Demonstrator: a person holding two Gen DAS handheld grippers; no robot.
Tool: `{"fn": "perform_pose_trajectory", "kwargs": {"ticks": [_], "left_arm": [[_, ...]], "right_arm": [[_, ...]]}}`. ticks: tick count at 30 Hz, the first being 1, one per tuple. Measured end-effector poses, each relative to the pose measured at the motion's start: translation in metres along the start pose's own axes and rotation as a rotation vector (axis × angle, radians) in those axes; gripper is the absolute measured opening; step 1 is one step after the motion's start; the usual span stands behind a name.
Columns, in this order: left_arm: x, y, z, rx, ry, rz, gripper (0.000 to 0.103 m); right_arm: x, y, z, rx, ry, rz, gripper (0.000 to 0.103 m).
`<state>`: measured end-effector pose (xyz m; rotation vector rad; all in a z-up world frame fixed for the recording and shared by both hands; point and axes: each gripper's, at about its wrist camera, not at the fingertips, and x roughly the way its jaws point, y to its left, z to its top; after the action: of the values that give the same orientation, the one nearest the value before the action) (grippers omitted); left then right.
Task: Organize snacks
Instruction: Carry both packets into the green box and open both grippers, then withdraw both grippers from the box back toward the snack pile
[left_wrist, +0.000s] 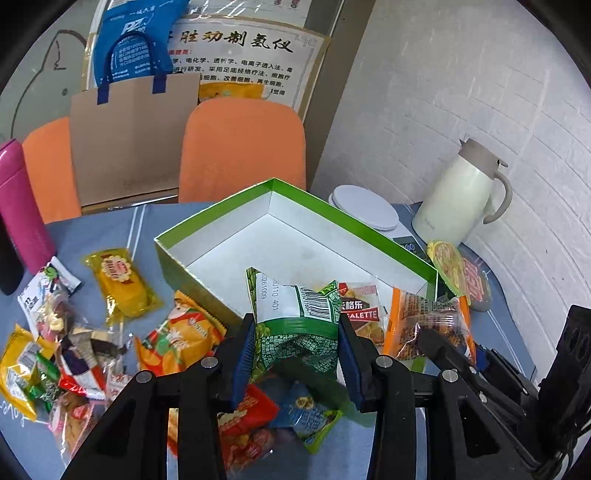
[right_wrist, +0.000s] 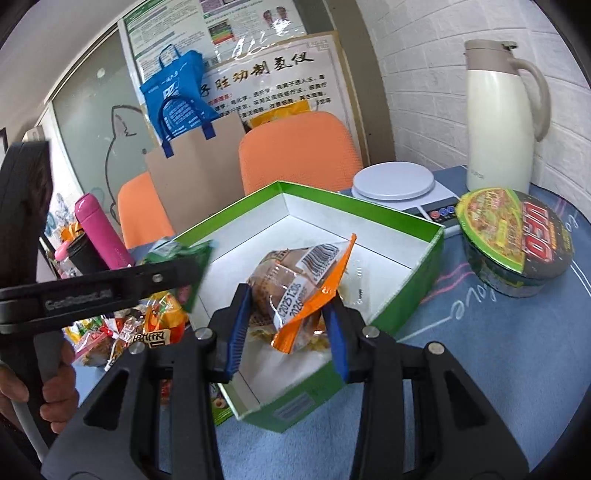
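Left wrist view: left tongs (left_wrist: 295, 354) clamp a green pea snack packet (left_wrist: 295, 325), blue pads pressed into both sides. The packet's long axis runs away from the camera, barcode end up and forward, tilted toward the green box (left_wrist: 236, 201). It hangs over the box's near edge, above loose snacks on the counter (left_wrist: 110, 225).

Right wrist view: right tongs (right_wrist: 286, 325) are closed on an orange-edged snack packet (right_wrist: 295, 288); the left pad is on it, and the right pad's contact is hidden behind the orange flap. Its long axis slants from lower left to upper right, with the orange corner pointing up toward the box's far wall. It is held over the white box floor, inside the near rim. A Palette biscuit pack (left_wrist: 360, 314) lies in the box beneath it.

The box's long axis runs diagonally, one corner pointing at the orange chair (right_wrist: 299, 151).

A snack pile (left_wrist: 55, 350) sits left of the box. A UFO noodle bowl (right_wrist: 517, 240), a kitchen scale (right_wrist: 393, 181) and a cream thermos jug (right_wrist: 498, 122) stand to the right of the box.
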<state>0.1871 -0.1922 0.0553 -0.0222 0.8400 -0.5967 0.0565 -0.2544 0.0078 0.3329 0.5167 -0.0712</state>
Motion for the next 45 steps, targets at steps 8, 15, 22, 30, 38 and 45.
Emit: {"fn": "perform_pose_trajectory", "kwargs": {"ticks": [8, 15, 22, 30, 38, 45], "left_arm": [[0.030, -0.006, 0.007, -0.006, -0.006, 0.020, 0.073], [0.010, 0.003, 0.003, -0.056, -0.074, 0.073, 0.098], [-0.023, 0.013, -0.014, -0.079, -0.061, 0.080, 0.098], [-0.079, 0.041, -0.055, -0.127, -0.077, 0.159, 0.098], [-0.101, 0.084, -0.117, -0.232, -0.044, 0.195, 0.098], [-0.102, 0.111, -0.157, -0.280, -0.003, 0.193, 0.098]], "right_arm": [[-0.002, 0.006, -0.010, -0.144, -0.027, -0.103, 0.090], [-0.016, 0.003, -0.016, -0.077, 0.004, -0.082, 0.094], [-0.058, 0.026, -0.019, -0.087, -0.062, -0.064, 0.095], [-0.083, 0.048, -0.038, -0.093, -0.076, -0.027, 0.100], [-0.060, 0.058, -0.072, -0.062, 0.065, 0.027, 0.100], [-0.038, 0.064, -0.084, -0.018, 0.148, 0.045, 0.095]]}}
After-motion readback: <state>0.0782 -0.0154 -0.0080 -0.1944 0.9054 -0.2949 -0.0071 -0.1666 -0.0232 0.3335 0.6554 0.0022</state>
